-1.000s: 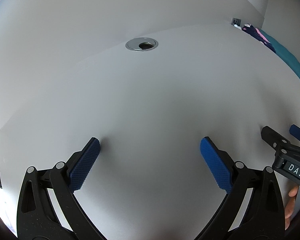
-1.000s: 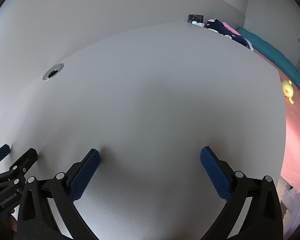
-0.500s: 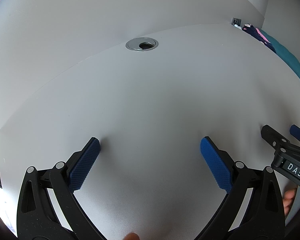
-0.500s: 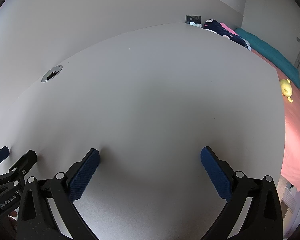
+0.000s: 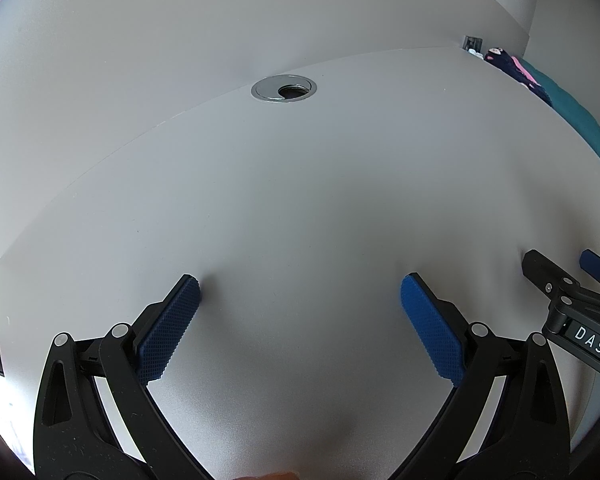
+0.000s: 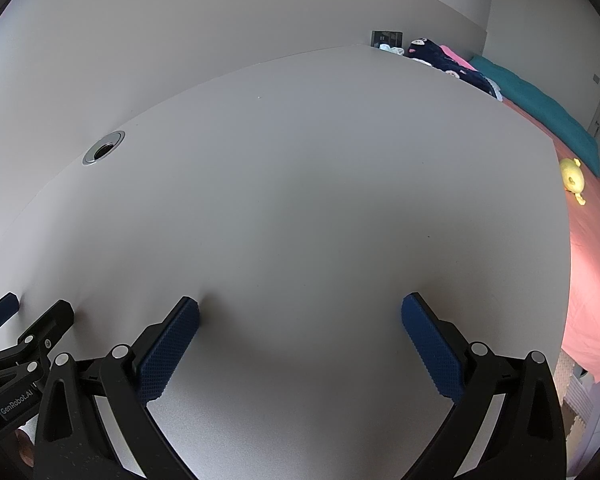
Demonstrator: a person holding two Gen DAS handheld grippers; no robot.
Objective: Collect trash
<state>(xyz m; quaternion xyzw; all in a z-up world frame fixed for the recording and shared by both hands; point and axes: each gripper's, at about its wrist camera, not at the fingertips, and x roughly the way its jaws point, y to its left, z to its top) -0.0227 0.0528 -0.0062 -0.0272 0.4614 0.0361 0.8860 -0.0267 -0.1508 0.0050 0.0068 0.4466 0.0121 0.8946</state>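
Observation:
No trash shows in either view. My left gripper [image 5: 300, 292] is open over a bare white desk [image 5: 320, 200], its blue pads wide apart with nothing between them. My right gripper [image 6: 300, 312] is open too, over the same desk [image 6: 320, 200], also empty. The right gripper's black fingers [image 5: 548, 276] show at the right edge of the left wrist view. At the left edge of the right wrist view I see the left gripper's fingers [image 6: 48, 328].
A round metal cable grommet [image 5: 284, 88] sits near the desk's back edge by the wall. Right of the desk lies a bed with a pink sheet [image 6: 592, 280], a teal pillow [image 6: 540, 104], dark patterned cloth [image 6: 448, 62] and a yellow plush toy [image 6: 572, 176]. A wall socket [image 6: 386, 36] lies beyond the far corner.
Both grippers have drifted slightly; the view shifts a little toward the desk's far end. Both stay open and empty.

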